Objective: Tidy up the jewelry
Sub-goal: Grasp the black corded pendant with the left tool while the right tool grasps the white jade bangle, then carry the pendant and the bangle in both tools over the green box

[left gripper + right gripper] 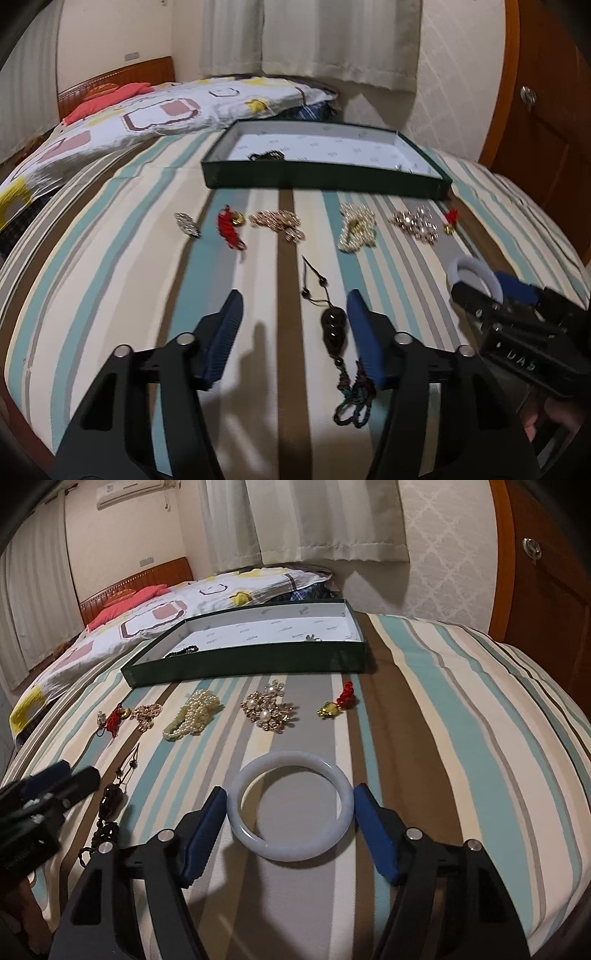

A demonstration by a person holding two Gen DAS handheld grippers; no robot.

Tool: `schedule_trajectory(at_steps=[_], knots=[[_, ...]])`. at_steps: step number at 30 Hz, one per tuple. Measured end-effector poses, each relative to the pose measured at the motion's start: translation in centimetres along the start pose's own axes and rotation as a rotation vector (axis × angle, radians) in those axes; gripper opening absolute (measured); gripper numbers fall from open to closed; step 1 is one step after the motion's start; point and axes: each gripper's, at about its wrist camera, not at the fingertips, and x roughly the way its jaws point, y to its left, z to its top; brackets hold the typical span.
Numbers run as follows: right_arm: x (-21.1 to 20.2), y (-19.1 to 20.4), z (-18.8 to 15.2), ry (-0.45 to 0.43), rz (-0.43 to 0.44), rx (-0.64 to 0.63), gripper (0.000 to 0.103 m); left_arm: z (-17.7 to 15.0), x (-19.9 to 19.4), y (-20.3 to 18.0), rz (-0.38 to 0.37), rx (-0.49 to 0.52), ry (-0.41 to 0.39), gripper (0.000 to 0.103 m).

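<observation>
Two blue pads of the right gripper (290, 808) stand spread, bracketing the pale bangle (290, 808) lying flat on the striped bedspread (443, 738) — neither pad clearly touching. Left gripper (293, 314) also open, black pendant cord (334, 325) beside its right finger. Bangle looks rigid, smooth, likely slippery and breakable — squeeze across opposite outer rims. Green tray (258, 664) waits beyond.

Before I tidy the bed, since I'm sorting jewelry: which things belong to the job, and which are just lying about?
Job: pale jade-like bangle between the open right gripper fingers; black beaded pendant cord; cream pearl strand; gold pearl brooches; green shallow box.

Lying about: patterned quilt; coral pillow.
</observation>
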Motion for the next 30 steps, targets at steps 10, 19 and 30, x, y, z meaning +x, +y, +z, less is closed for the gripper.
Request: schedule_trajectory(at_steps=[10, 19, 30], knots=[[-0.2, -0.1, 0.1, -0.007, 0.000, 0.004, 0.069, -0.8, 1.4, -0.5, -0.011, 0.025, 0.064, 0.047], [-0.3, -0.1, 0.3, -0.014, -0.005, -0.007, 0.069, -0.9, 1.3, -0.6, -0.049, 0.039, 0.053, 0.017], [-1.8, 0.6, 1.4, -0.067, -0.006, -0.035, 0.069, 0.9, -0.5, -0.6, -0.061, 0.044, -0.031, 0.017]])
